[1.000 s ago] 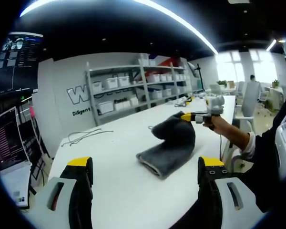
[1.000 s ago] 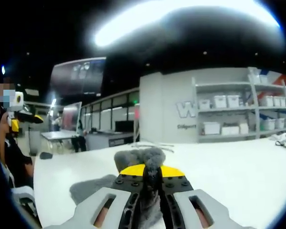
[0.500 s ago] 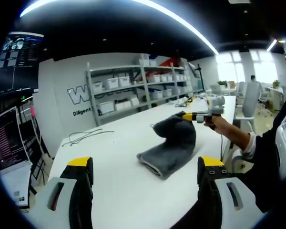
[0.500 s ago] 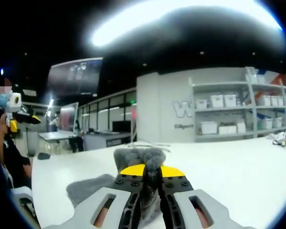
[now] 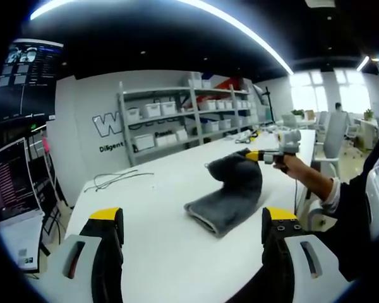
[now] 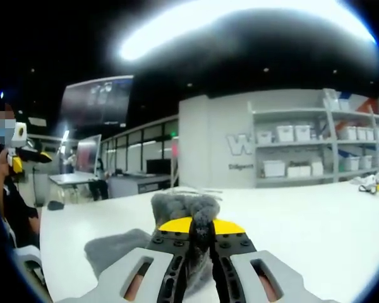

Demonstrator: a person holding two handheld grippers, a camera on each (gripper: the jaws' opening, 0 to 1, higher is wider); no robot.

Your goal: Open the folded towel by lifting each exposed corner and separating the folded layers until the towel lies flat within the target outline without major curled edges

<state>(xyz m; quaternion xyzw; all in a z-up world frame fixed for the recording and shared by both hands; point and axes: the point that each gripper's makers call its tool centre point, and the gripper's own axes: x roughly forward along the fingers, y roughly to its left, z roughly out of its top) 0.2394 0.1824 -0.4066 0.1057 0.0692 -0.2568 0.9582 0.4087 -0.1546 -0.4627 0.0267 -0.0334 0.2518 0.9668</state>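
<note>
The grey towel lay on the white table, one corner raised at 1 o'clock by the right gripper, its jaws clamped on the cloth. The left gripper hung wide apart, holding nothing. Loose cables lay at 10 o'clock, shelving with bins behind.
</note>
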